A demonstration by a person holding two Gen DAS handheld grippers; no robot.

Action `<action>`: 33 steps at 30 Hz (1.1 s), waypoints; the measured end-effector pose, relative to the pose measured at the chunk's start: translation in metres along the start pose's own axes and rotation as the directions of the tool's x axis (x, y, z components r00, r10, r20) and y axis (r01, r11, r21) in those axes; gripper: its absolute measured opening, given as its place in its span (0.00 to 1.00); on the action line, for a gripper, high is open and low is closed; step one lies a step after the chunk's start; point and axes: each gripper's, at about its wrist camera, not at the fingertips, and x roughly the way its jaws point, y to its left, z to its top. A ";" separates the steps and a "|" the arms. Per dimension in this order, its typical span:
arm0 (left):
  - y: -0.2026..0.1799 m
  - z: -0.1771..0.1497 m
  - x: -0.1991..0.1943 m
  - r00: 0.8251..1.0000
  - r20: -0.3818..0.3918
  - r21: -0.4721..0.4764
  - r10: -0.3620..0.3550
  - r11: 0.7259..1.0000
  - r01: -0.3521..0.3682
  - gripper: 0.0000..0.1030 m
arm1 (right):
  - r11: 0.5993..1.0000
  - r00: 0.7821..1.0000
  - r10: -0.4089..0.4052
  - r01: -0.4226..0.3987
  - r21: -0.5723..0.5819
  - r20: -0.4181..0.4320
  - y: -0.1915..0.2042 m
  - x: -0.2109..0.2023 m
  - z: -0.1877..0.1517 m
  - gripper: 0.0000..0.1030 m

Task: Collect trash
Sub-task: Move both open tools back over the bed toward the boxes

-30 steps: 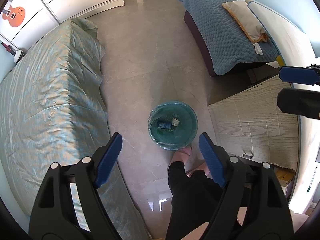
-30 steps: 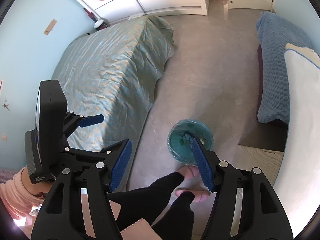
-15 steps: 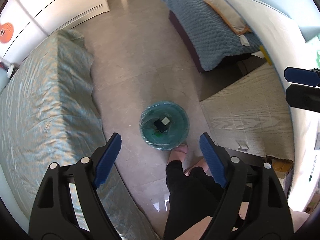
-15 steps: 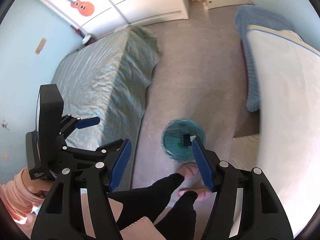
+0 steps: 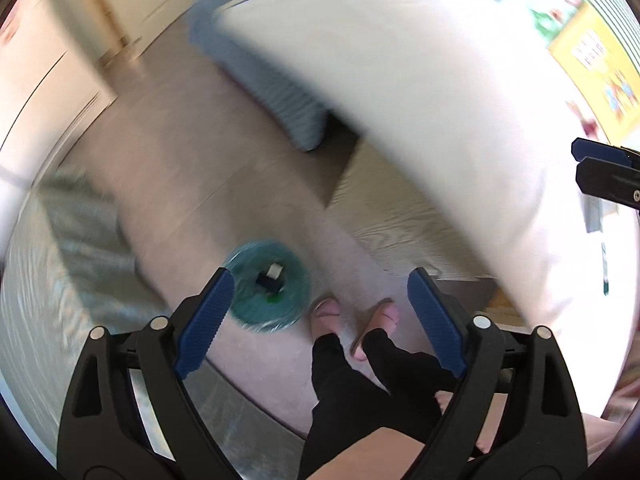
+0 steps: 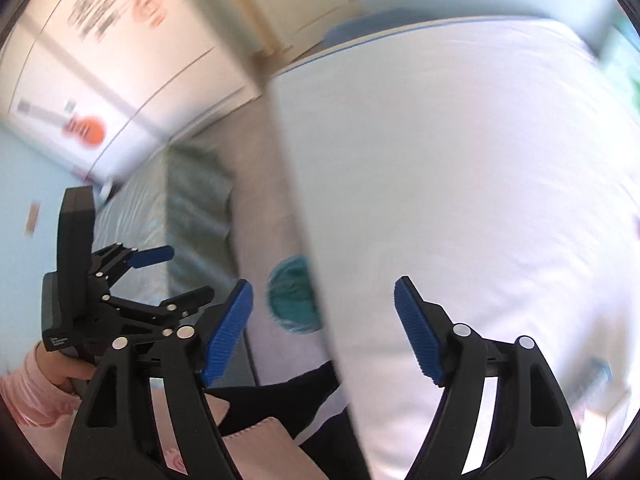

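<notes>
Blurred bedroom, white mattress (image 6: 460, 200) filling most of the right wrist view.

Below it the grey floor (image 5: 192, 184), with the teal-lined trash bin (image 5: 268, 296) beside the person's feet (image 5: 356, 320), holding probably a dark and a white scrap. Left tool (image 5: 320, 320) and right tool (image 6: 324, 332) both spreading wider, nothing between the blue pads.

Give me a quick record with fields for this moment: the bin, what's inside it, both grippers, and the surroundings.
bin: round bin lined with a teal plastic bag, on the grey floor
contents: a dark item and a small white item; blurred
left gripper: jaws opening, nothing between them
right gripper: jaws opening, nothing between them
nearby: white mattress, person's feet in pink slippers
</notes>
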 end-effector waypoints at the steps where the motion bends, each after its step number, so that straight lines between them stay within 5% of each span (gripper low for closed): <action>1: -0.010 0.004 0.000 1.000 0.004 0.029 -0.007 1.000 0.007 0.87 | 0.999 0.999 -0.024 0.023 0.040 0.023 -0.015 -0.012 -0.009 0.79; 9: -0.124 0.032 0.004 0.995 -0.013 0.308 -0.103 0.946 0.102 0.91 | 0.943 0.977 -0.190 0.157 0.292 0.091 -0.113 -0.082 -0.079 0.87; 19: -0.264 0.027 0.019 0.986 -0.079 0.560 -0.147 0.812 0.166 0.93 | 0.870 0.947 -0.319 0.276 0.409 0.039 -0.195 -0.131 -0.149 0.87; 27: -0.322 0.020 0.031 0.983 -0.116 0.630 -0.143 0.754 0.184 0.93 | 0.867 0.944 -0.327 0.314 0.388 -0.033 -0.225 -0.123 -0.174 0.87; 33: -0.339 0.023 0.041 0.982 -0.133 0.631 -0.131 0.753 0.186 0.93 | 0.882 0.957 -0.285 0.282 0.378 -0.050 -0.241 -0.114 -0.180 0.87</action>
